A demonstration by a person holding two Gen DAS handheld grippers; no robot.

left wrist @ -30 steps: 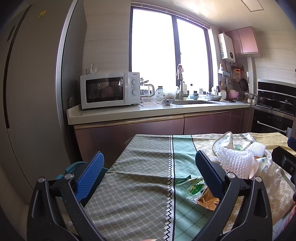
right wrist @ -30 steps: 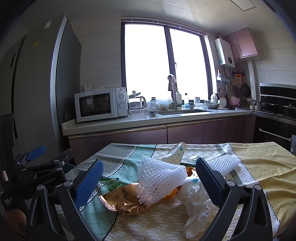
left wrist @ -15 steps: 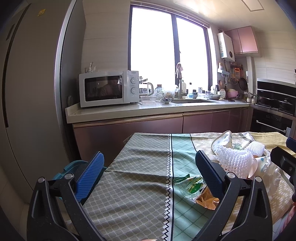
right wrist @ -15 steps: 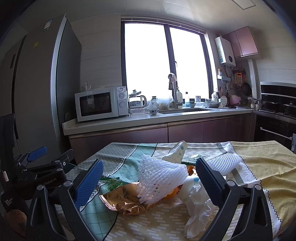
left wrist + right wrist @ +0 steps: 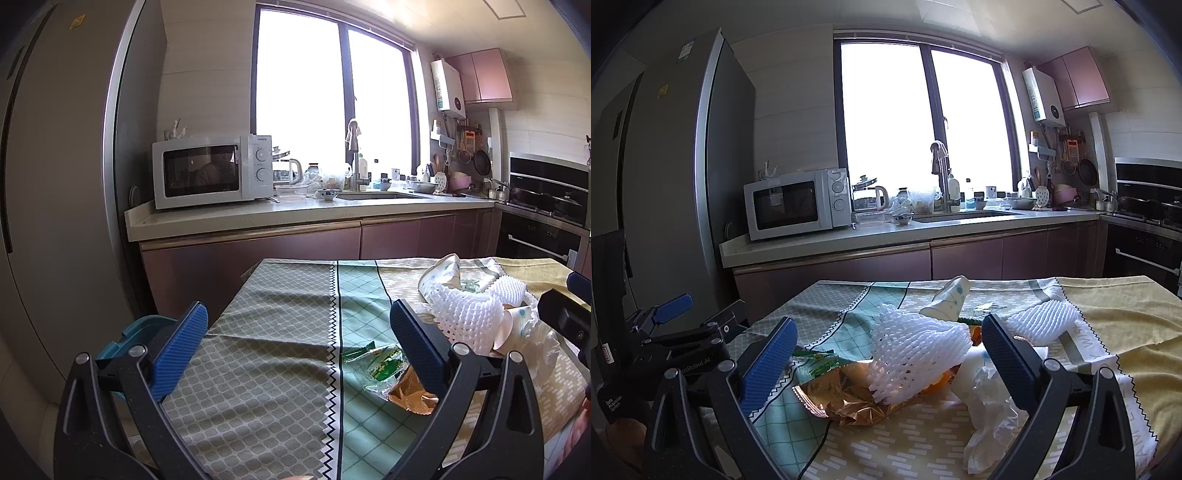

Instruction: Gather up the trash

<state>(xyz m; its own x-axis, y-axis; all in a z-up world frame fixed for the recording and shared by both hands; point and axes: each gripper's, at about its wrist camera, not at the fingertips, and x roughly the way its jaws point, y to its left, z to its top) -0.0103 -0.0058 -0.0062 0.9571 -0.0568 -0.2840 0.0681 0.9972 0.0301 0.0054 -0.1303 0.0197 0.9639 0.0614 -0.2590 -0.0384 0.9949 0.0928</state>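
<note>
A pile of trash lies on the clothed table (image 5: 1126,332): a large white foam net (image 5: 916,354), a gold foil wrapper (image 5: 849,398), a green wrapper (image 5: 816,363), a paper cup (image 5: 949,299), a second foam net (image 5: 1045,323) and crumpled clear plastic (image 5: 993,413). My right gripper (image 5: 886,365) is open and empty, just in front of the large net. My left gripper (image 5: 299,350) is open and empty over the table's left part; the green wrapper (image 5: 380,363), foil (image 5: 410,395) and net (image 5: 469,317) lie to its right. A teal bin (image 5: 136,332) stands left of the table.
A kitchen counter (image 5: 295,218) with a microwave (image 5: 214,171), kettle and sink runs behind the table. A tall fridge (image 5: 55,184) stands at the left, an oven (image 5: 546,221) at the right. The left gripper also shows in the right wrist view (image 5: 683,325).
Both cameras have drifted slightly; the scene has shifted a little in each view. Nothing was grasped or moved.
</note>
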